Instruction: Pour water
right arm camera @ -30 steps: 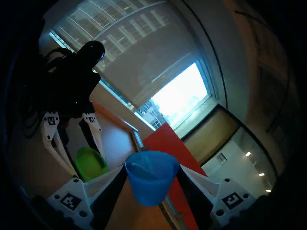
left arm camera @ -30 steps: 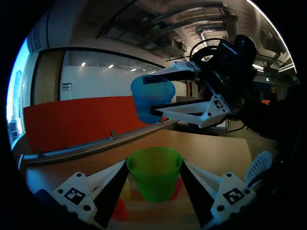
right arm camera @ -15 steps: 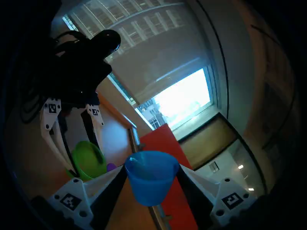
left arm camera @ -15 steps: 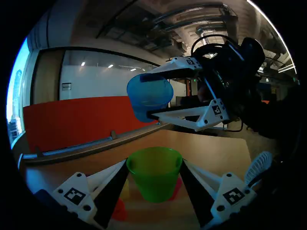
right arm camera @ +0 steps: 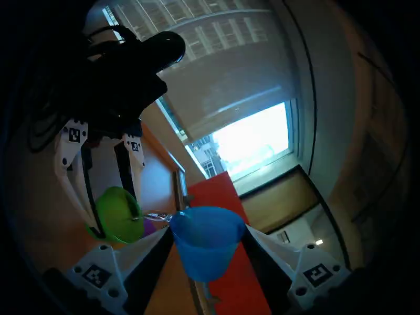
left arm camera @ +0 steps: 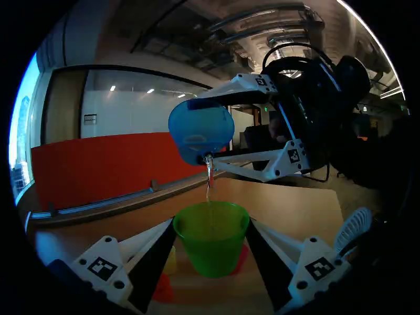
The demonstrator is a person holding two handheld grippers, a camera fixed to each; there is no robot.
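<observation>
"While the blue cup (left arm camera: 201,137) is leaning over like that, where is the water (left arm camera: 209,181) going?"

"It is falling straight down into the green cup (left arm camera: 211,249). The right gripper (right arm camera: 207,237) is lying sideways just above the green cup, squeezing the blue cup between both fingers. The left gripper (left arm camera: 210,227) is pinching the green cup from both sides and holding it upright."

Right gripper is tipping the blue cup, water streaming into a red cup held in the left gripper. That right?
One thing is off: the receiving cup is green, not red. The left gripper view shows the right gripper tipping the blue cup and a thin water stream falling into the green cup held in the left gripper.
</observation>
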